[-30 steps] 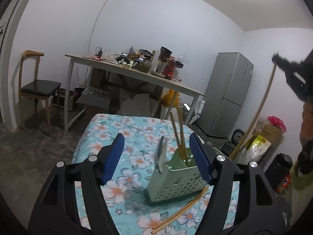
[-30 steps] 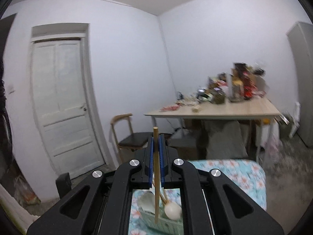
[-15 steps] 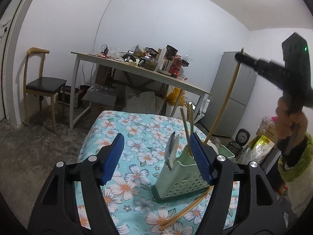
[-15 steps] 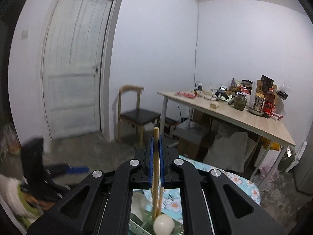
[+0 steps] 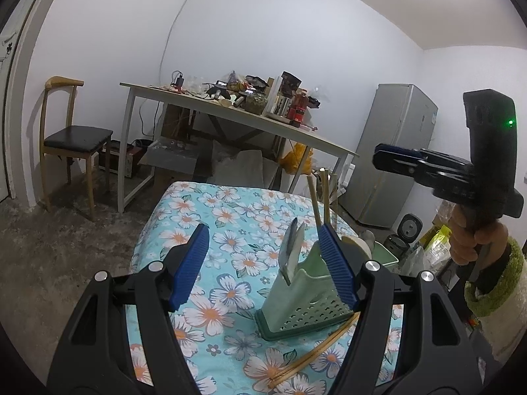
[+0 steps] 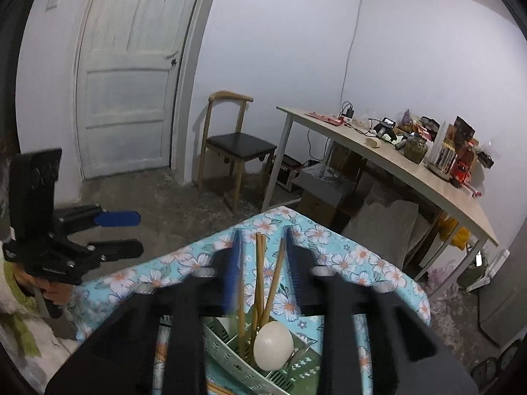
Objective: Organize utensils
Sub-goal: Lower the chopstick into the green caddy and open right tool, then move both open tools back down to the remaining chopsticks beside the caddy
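- Standing on a table covered with a turquoise floral cloth (image 5: 230, 217), the pale green utensil holder (image 5: 306, 299) is the centre of the scene; it is a plastic caddy with a perforated lower wall and a darker green base.
- Three wooden chopsticks (image 6: 260, 279) rise from the holder, leaning slightly apart from one another, their tips above its rim.
- A metal utensil (image 5: 291, 247) with a flat, shiny head stands in the holder's left compartment in the left wrist view.
- A white rounded spoon bowl (image 6: 273, 345) shows in the holder just beside the feet of the chopsticks.
- More chopsticks (image 5: 316, 352) lie flat on the cloth at the near side of the holder's base, touching it or nearly so.
- The left gripper (image 5: 263, 263) hovers near the holder with its blue-padded jaws spread wide and nothing between them; the right-hand pad overlaps the holder's near corner in the picture, and contact cannot be told.
- The right gripper (image 6: 263, 263) is above the holder with its jaws opening; the upright chopsticks stand in the gap between the pads, which no longer press on them.
- In the left wrist view the right gripper (image 5: 392, 158) is at the far right, gripped by a hand (image 5: 474, 240) in a green fuzzy cuff.
- Behind stand a cluttered table (image 5: 230, 112), a wooden chair (image 5: 72, 138) and a grey fridge (image 5: 395, 151).
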A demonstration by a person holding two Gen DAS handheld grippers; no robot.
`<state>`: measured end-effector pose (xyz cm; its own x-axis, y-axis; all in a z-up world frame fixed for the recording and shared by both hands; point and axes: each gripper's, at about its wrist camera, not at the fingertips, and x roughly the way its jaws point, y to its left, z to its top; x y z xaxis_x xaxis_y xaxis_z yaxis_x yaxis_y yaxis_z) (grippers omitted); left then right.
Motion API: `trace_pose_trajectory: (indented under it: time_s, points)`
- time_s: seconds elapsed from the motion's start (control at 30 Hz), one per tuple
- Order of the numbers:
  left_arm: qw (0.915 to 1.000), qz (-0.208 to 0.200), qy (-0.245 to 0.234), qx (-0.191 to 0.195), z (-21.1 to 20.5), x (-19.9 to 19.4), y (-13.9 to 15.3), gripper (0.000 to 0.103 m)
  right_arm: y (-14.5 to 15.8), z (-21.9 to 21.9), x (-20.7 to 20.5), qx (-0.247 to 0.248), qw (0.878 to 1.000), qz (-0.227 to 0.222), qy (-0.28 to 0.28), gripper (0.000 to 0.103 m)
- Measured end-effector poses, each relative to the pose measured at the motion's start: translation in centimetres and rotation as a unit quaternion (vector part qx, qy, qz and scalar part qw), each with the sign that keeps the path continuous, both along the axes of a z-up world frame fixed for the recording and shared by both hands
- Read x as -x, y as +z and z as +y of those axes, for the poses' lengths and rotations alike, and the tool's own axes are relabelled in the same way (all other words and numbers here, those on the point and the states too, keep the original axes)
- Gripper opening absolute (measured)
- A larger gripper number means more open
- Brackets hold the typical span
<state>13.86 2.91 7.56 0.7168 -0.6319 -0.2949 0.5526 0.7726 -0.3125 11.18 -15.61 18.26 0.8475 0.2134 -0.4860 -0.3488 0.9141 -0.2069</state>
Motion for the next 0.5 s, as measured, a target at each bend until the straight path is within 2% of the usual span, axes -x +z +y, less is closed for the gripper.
trace_pose_trajectory:
  time_s: [0.17,0.3,0.43,0.5]
  points:
    - [1.0000,-0.001,-0.003,-0.002,-0.1,0.0,0.0,0.066,1.1,-2.1,1.5,-0.053,0.998,-0.008,-0.012,0.045]
    - [1.0000,0.000,-0.005,-0.003,-0.1,-0.1,-0.1,0.066,1.2,-4.9,2.8,-0.126,0.991,0.000,-0.034,0.046]
    - [0.9999,0.002,-0.009,-0.006,-0.2,-0.3,-0.3,0.067,-0.5,-8.6,4.7,-0.224,0.972,0.027,-0.069,0.047]
    - [0.9998,0.004,-0.016,-0.008,-0.2,-0.3,-0.6,0.068,-2.2,-10.2,5.7,-0.269,0.957,0.051,-0.093,0.047]
